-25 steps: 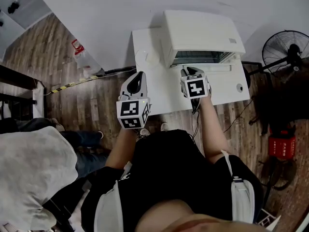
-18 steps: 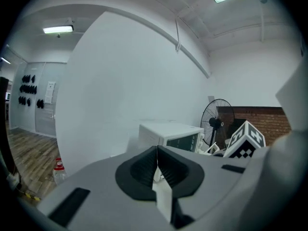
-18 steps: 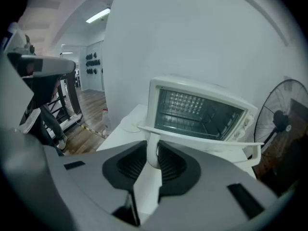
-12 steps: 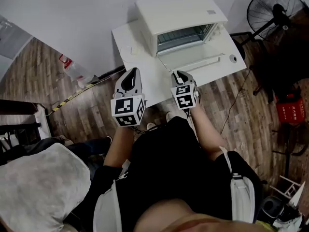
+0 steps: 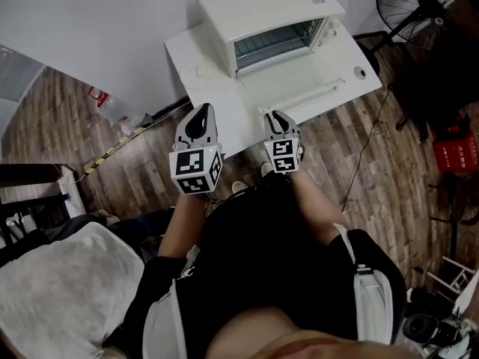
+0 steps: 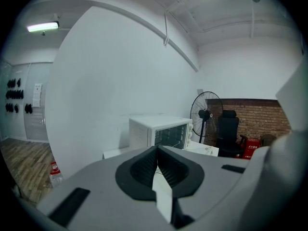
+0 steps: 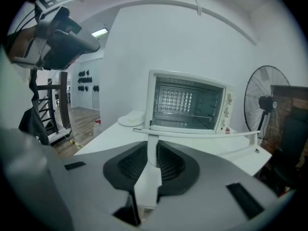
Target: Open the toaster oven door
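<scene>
Drawn back from the white bar handle (image 5: 313, 96), the right gripper (image 5: 275, 117) holds its empty jaws slightly spread, just closing; the left gripper (image 5: 199, 120) is pressed together. Ahead of both, the white boxy toaster oven (image 5: 262, 13) has its door (image 5: 288, 81) folded down over the white table (image 5: 183, 54).

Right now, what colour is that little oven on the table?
The oven has a white body, clearest in the head view.

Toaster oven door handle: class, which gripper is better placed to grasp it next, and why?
Right. The right gripper faces the handle of the open door from close by; its jaws have just been closing on nothing. The left gripper stands aside, off the table edge.
</scene>
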Demonstrator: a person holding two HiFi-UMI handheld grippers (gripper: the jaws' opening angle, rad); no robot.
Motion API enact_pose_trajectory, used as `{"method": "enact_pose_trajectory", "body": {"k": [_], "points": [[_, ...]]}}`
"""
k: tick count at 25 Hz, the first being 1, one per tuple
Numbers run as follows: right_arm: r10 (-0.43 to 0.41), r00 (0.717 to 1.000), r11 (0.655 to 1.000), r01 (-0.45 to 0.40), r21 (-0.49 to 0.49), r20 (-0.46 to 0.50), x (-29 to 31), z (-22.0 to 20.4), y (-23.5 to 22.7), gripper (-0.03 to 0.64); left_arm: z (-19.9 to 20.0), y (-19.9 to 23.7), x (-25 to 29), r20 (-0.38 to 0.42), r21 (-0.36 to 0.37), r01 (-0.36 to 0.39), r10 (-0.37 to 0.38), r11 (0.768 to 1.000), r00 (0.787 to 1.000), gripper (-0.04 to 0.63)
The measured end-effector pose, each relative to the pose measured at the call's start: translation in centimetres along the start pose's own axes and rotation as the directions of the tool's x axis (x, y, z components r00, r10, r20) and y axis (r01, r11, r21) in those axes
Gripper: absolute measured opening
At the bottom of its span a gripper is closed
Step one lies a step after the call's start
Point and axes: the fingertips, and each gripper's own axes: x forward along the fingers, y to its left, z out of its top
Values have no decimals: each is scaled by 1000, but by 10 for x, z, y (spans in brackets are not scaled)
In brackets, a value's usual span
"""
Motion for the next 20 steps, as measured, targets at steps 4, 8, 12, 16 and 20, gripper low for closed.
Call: {"method": "enact_pose_trajectory", "body": {"k": [4,8,12,16,20], "points": [[11,1000,999,-11,43,-13,5,-30,6,71,-4,-1,-1,-24,22,0,1,1000,1000,12],[16,998,998,-12,66,-58,12,-55,7,69,-13,-3,1,-51,30,-4,6,1000,999,12],[22,997,999,-19,43,-68,19,-76,9,69,-19,-6,3,-72,38,1,1,999,997,12],[25,999,999,-24,29,-42,23,-78,11,71,-20,-6,8,-74,38,7,-4,999,997,12],[19,999,999,-18,26,-37,23,-78,10,71,-15,-10,10,-60,39,14,-12,999,998,14]]}}
